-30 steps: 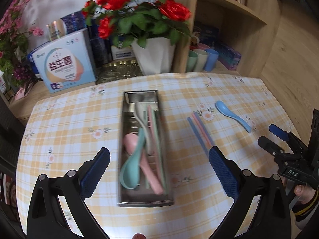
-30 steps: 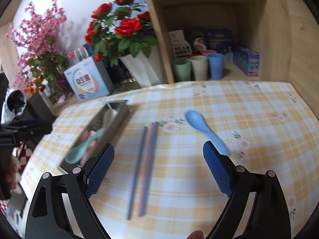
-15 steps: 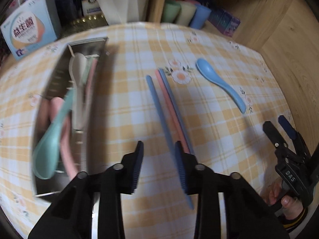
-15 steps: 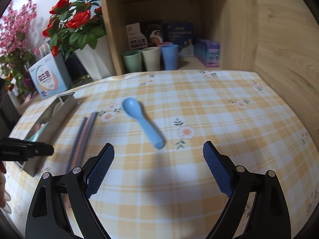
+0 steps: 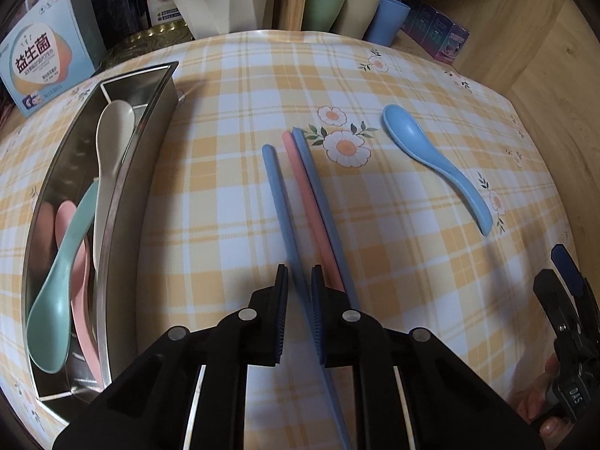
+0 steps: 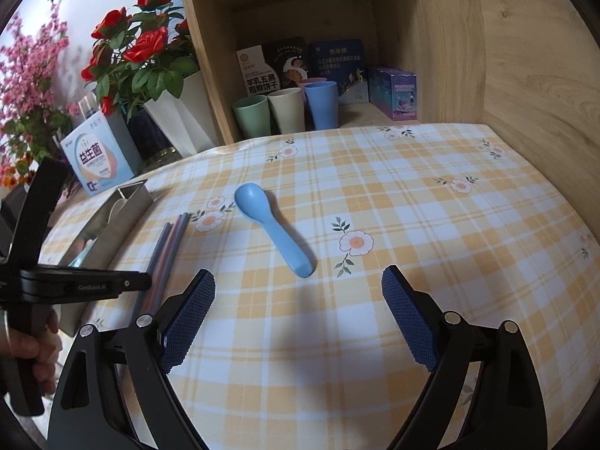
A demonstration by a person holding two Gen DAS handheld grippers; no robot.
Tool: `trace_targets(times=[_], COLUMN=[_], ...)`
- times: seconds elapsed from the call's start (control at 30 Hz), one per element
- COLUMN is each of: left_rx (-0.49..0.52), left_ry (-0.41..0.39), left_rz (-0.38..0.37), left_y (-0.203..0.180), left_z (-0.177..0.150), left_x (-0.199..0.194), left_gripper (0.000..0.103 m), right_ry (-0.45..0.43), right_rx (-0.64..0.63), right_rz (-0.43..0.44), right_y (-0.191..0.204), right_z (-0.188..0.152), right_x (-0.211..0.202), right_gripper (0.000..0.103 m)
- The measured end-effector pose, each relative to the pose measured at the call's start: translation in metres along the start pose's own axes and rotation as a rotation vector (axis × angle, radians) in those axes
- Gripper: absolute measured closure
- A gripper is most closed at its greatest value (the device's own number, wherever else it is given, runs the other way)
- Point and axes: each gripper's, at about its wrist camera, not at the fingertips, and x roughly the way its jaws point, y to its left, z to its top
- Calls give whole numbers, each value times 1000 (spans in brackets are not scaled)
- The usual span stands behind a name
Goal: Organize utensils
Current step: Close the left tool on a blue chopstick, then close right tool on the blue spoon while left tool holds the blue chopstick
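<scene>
Left claw (image 5: 299, 281) has swung off the steel tray (image 5: 123, 195) and dropped low over the loose chopsticks on the desk (image 5: 412, 262). A second ago it hung wide above the tray; now its jaws are closing, nearly pinched, with the near end of the leftmost blue chopstick (image 5: 279, 202) running between the pads. Can't tell if the pads bite yet. The pink chopstick (image 5: 305, 195) and the second blue chopstick (image 5: 318, 195) lie just beside it, outside the jaws.

Right claw (image 6: 298, 311) is spread wide and empty, and has shifted from the chopsticks to sit behind the blue spoon (image 6: 275, 230), which lies flat on the desk, untouched.

Tray already holds the green, pink and white spoons. Reads as pick-up phase starting: one chopstick for the left, spoon likely next for the right. Four pieces not yet in the tray.
</scene>
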Motion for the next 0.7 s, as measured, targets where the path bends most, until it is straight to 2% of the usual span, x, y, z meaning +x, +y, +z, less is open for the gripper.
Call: trace_targets(times=[0.1, 0.17, 0.5, 0.7], left_rx=[15, 16, -39, -45], left_ry=[-17, -25, -52, -55], left_rz=[15, 25, -30, -54], left_y=[-2, -1, 10, 13], left_z=[2, 1, -38, -48], left_x=[2, 1, -16, -19], left_gripper=[92, 97, 97, 97], right_ry=[10, 16, 26, 37], right_rx=[1, -1, -29, -46], right_rz=[3, 9, 46, 58], right_y=[1, 1, 6, 9], right_z=[-1, -1, -5, -5], right_x=[3, 4, 6, 7], right_gripper=[15, 15, 15, 16])
